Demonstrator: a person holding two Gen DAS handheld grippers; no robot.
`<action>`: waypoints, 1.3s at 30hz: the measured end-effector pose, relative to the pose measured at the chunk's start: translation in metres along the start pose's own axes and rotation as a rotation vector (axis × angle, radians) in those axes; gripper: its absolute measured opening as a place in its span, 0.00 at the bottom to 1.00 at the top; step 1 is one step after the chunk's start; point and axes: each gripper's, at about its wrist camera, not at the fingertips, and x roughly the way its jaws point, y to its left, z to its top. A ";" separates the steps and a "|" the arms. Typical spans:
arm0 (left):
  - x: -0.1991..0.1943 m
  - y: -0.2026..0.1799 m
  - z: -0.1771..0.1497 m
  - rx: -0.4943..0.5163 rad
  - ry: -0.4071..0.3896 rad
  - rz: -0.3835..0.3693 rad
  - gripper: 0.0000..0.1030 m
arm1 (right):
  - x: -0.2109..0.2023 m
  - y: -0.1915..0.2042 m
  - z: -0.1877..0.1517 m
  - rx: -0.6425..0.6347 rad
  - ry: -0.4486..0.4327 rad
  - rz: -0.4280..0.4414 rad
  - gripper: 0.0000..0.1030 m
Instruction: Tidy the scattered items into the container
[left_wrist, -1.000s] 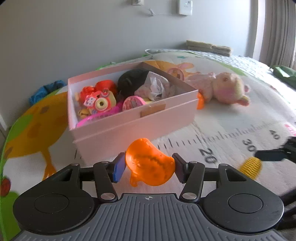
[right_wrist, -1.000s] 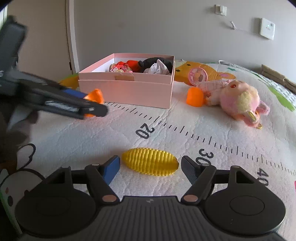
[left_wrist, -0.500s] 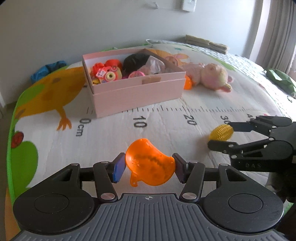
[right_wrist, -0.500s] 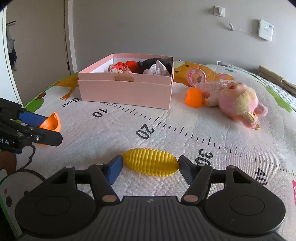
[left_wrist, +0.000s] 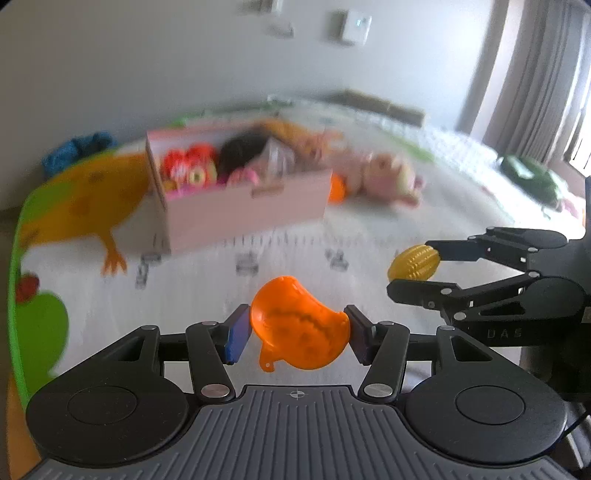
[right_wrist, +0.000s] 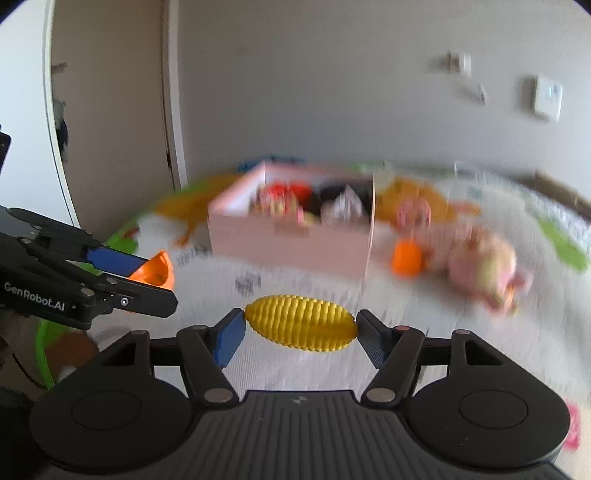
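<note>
The yellow corn toy (right_wrist: 301, 327) is off the mat now, where a second ago it lay on the quilted surface between open fingers. The right gripper (right_wrist: 300, 334) has closed on it end to end, both pads touching its tips, and has lifted it clear. Over on the other side, the orange scoop-shaped toy (left_wrist: 298, 324) sits pinched between the pads of the left gripper (left_wrist: 297, 334), a narrower hold, unchanged from a moment back, and that hand has pulled away from the pink box (left_wrist: 236, 206), which looks farther off than before. Both toys are airborne, both short of the box, which sits well ahead on the play mat (left_wrist: 207, 280), already crowded with toys. Still out on the mat beside the box: an orange cup (right_wrist: 406, 257) and a pink plush animal (right_wrist: 480, 267). So two items are in hand, and I'd judge the carry to the box comes next.
</note>
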 end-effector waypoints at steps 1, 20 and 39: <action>-0.007 0.000 0.007 0.003 -0.028 -0.003 0.58 | -0.006 0.000 0.010 -0.014 -0.033 -0.004 0.64; 0.021 0.048 0.167 -0.028 -0.330 0.052 0.58 | 0.082 -0.039 0.137 -0.017 -0.247 0.045 0.65; 0.097 0.042 0.116 0.030 -0.148 -0.024 0.89 | 0.135 -0.150 0.077 0.150 -0.090 -0.193 0.59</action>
